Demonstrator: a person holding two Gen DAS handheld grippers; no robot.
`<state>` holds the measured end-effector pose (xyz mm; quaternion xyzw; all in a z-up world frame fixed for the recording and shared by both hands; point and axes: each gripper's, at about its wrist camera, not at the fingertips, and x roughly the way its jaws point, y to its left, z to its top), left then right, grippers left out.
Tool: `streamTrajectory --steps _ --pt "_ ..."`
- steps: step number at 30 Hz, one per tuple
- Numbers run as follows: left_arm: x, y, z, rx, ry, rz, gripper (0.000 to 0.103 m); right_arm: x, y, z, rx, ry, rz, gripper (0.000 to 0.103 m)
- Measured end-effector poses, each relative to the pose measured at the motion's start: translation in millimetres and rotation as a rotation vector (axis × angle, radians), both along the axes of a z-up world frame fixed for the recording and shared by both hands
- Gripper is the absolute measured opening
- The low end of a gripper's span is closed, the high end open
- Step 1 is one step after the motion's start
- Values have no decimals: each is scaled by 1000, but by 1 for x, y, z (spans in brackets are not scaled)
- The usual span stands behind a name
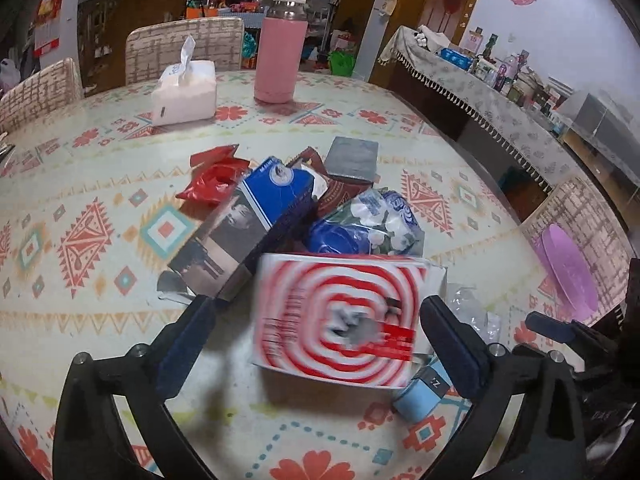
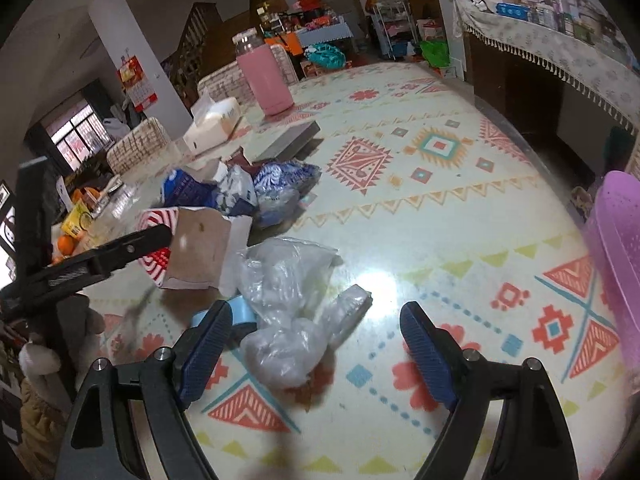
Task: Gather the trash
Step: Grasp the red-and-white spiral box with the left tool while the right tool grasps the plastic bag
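A pile of trash lies on the patterned table [image 1: 100, 184]: a red wrapper [image 1: 216, 180], a blue and grey carton [image 1: 256, 216], a blue-and-white wrapper [image 1: 368, 220] and a red-and-white spiral box [image 1: 336, 312]. The spiral box looks blurred and sits between the jaws of my left gripper [image 1: 318, 304], which is open; the pads stand clear of it. A crumpled clear plastic bag [image 2: 288, 300] lies between the fingers of my right gripper [image 2: 316, 316], also open, nearer its left finger [image 2: 208, 336]. A light blue roll [image 2: 240, 312] rests beside the bag. A purple bin [image 2: 616, 260] stands at the right.
A pink flask [image 1: 280, 52], a white tissue pack [image 1: 186, 92] and a grey box [image 1: 352, 158] stand farther back. Chairs [image 1: 184, 48] ring the table. A cloth-covered sideboard [image 1: 500, 100] runs along the right wall. Oranges [image 2: 66, 244] sit at the left edge.
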<state>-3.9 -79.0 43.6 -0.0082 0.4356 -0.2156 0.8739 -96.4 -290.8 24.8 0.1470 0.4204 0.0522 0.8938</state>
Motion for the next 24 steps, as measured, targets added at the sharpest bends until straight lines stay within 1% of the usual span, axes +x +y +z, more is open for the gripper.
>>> streamTrajectory --steps 2,4,5,6,7,8,10,11,13,14,15,19,24 --pt "-3 -7 -2 23 -2 -15 102 2 2 -3 -4 8 6 89" --pt "-6 -16 -9 6 43 -67 102 3 5 -6 -12 14 12 89" --pt "-8 -19 -11 8 49 -76 100 2 7 -8 -20 17 15 89" --pt "-10 -23 -13 21 46 -81 84 1 8 -8 -25 19 15 89" --pt "-12 -27 -15 51 39 -86 77 1 10 -9 -39 20 15 89" --pt "-14 -29 -15 62 35 -88 77 1 11 -9 -52 20 16 89" --pt "-19 -27 -10 43 21 -85 77 0 14 -10 -86 16 19 89" --pt "-21 -27 -9 42 13 -81 77 0 16 -10 -108 11 20 88" --pt "-25 -23 -2 39 -11 -65 77 -1 19 -9 -134 3 30 72" --pt "-27 -22 1 36 -21 -60 77 -1 20 -10 -138 5 39 52" --pt "-29 -21 4 35 -32 -54 77 -1 21 -10 -145 12 46 47" --pt "-38 -12 23 14 -82 -21 77 -8 21 -8 -159 -4 59 43" --pt "-47 -2 37 -3 -107 9 77 -22 13 4 -118 -47 46 42"
